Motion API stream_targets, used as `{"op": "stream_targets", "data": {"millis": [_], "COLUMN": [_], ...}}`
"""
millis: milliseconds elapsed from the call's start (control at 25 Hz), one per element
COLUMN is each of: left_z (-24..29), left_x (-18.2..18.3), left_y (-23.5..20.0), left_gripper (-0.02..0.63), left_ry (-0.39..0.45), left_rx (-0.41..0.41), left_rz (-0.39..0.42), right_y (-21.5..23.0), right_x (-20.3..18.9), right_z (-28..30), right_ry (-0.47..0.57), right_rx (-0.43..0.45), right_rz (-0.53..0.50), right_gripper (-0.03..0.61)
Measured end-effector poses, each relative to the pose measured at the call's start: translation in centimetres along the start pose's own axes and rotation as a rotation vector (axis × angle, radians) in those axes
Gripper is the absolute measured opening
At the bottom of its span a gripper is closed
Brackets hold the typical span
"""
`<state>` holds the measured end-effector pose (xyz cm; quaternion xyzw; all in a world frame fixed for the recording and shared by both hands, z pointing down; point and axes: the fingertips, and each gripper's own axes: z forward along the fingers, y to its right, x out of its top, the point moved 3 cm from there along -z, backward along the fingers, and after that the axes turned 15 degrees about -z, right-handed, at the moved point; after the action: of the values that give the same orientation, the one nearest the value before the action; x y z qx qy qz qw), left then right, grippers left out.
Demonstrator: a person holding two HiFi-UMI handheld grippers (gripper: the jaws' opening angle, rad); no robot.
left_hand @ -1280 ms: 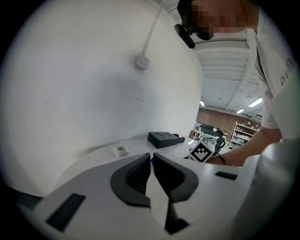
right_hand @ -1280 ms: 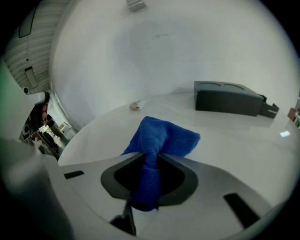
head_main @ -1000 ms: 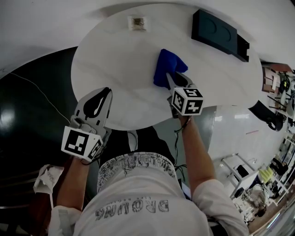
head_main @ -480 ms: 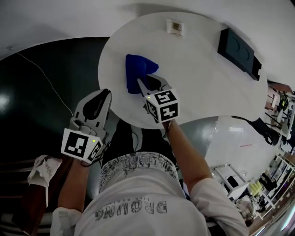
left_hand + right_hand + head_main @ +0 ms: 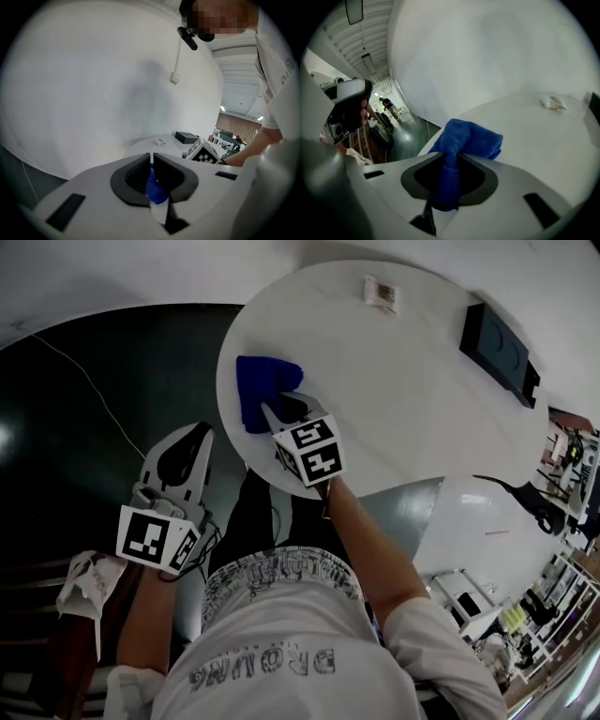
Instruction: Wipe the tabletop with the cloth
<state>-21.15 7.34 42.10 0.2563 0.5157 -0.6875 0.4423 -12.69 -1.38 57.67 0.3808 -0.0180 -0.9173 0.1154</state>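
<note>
Right gripper clamping blue cloth at near-left rim of round table; left gripper idle off the table.

Right gripper (image 5: 451, 165): jaws are pinching a bunched fold of the blue terry cloth (image 5: 472, 137), whose lower tail is running down between the dark pads, its end out of sight; the rest of the cloth is lying crumpled on the round white tabletop (image 5: 394, 399), close to the edge nearest the person's left. Left gripper (image 5: 152, 165): jaws are sitting pressed nearly together and gripping nothing, a sliver of blue showing through the slit from beyond; it is hanging over the dark floor (image 5: 84, 456), apart from the table. A black rectangular tray (image 5: 497, 341) and a small pale item (image 5: 380, 293), too small to identify, are lying near the far rim.
</note>
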Motion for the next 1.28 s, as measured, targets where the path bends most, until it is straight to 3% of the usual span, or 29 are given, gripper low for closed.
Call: {"op": "stream_targets", "data": {"millis": [400,880,1280], "left_z": [4.9,12.0,15.3], "left_x": [0.2,-1.3,-3.4], "left_y": [4.2,13.7,20.1], "left_gripper": [0.037,0.037,0.037], "left_ry": [-0.052,-0.142,-0.178], "left_rx": [-0.104,-0.264,-0.338], "left_rz": [0.054,0.138,0.17], "right_y": [2.7,9.9,13.8], "right_x": [-3.0,-11.4,-18.0], "right_z": [-3.2,-12.8,-19.6], "right_ry": [0.003,0.005,0.003], "right_rx": [-0.04,-0.199,-0.3], "right_rz": [0.068,0.194,0.286], "right_gripper": [0.092,0.092,0.092]}}
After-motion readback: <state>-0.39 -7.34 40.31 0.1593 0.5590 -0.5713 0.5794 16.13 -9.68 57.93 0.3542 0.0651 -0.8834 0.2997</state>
